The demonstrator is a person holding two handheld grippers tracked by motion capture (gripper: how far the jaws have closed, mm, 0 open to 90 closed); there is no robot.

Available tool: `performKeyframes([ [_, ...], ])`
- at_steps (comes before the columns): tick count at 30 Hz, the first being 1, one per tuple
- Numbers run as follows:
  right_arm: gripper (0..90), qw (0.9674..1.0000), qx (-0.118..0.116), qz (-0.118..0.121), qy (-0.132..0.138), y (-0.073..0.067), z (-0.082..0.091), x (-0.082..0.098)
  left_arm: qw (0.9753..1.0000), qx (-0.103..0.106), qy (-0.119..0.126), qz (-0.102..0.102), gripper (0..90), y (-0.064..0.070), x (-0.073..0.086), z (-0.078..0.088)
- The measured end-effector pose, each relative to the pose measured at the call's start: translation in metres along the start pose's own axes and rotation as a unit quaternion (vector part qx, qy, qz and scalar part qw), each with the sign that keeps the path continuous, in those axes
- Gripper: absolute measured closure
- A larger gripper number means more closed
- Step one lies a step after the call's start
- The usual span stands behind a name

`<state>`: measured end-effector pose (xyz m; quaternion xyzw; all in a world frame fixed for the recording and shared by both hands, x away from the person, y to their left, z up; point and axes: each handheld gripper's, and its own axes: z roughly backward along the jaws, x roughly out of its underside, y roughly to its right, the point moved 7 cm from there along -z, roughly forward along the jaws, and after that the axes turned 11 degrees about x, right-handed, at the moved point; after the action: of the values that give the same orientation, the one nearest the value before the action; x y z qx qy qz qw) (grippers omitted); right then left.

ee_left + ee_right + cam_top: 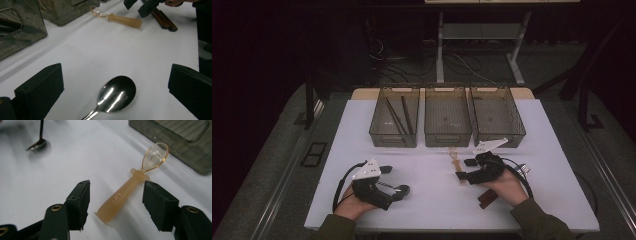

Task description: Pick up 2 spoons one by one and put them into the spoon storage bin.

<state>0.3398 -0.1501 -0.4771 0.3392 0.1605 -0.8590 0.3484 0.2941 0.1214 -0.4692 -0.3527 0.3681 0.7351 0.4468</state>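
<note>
White tabletop (50, 182) bears an amber, clear-bowled spoon (125, 195) between the right claw's (116, 203) half-open, untouching jaws.

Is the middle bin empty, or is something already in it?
Seemingly empty: in the high view the middle bin shows only its mesh floor, apart from one tiny speck I cannot identify. The left bin holds dark chopsticks.

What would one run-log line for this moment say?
right gripper: open, jaws astride amber spoon handle, not gripping | left gripper: open over metal spoon | both spoons on table

Dim room, grey floor (272, 150), metal-legged desk (477, 35) behind.
</note>
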Motion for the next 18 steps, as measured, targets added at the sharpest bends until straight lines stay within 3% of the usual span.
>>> performKeyframes([
  [18,46.2,0.9995,0.021,-0.003,-0.022,-0.010,-0.015,0.011,1.0000,0.000,0.000,-0.001,0.0,-0.001,0.000,-0.001],
])
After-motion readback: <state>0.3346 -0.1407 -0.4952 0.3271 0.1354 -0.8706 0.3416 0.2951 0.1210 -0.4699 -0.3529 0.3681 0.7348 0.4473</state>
